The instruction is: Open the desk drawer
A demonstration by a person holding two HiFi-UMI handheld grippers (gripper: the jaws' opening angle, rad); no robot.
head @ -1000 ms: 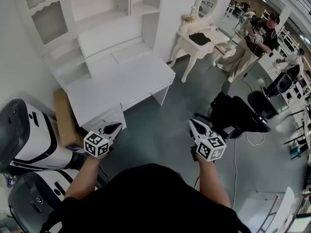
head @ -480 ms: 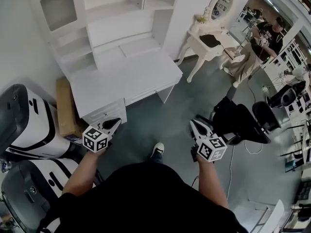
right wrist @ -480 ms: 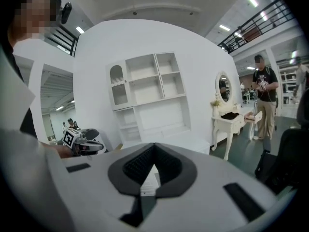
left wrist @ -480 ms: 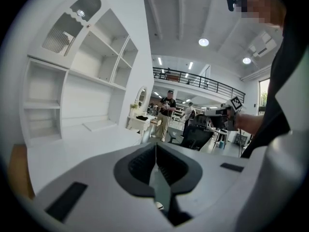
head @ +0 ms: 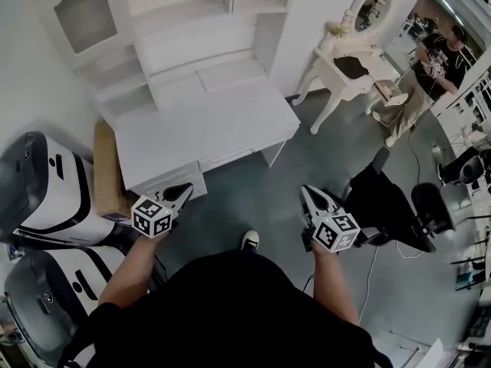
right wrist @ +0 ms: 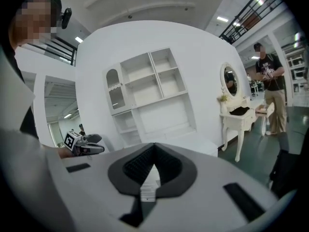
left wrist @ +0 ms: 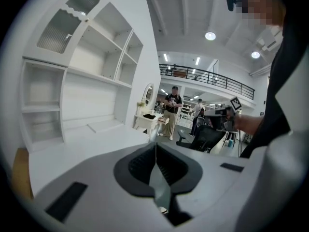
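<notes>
Head view shows left gripper (head: 182, 192) and right gripper (head: 308, 196) short of the drawer (head: 230, 158) — fingers (left wrist: 137, 166) closed, empty; part one pair, then hook its front.

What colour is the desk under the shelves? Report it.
Plain white flat-topped desk; head view shows it best.

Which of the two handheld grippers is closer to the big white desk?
Left. The left gripper is just off the near front corner of the big white desk, without touching it. The right gripper is farther out, over the grey floor.
</notes>
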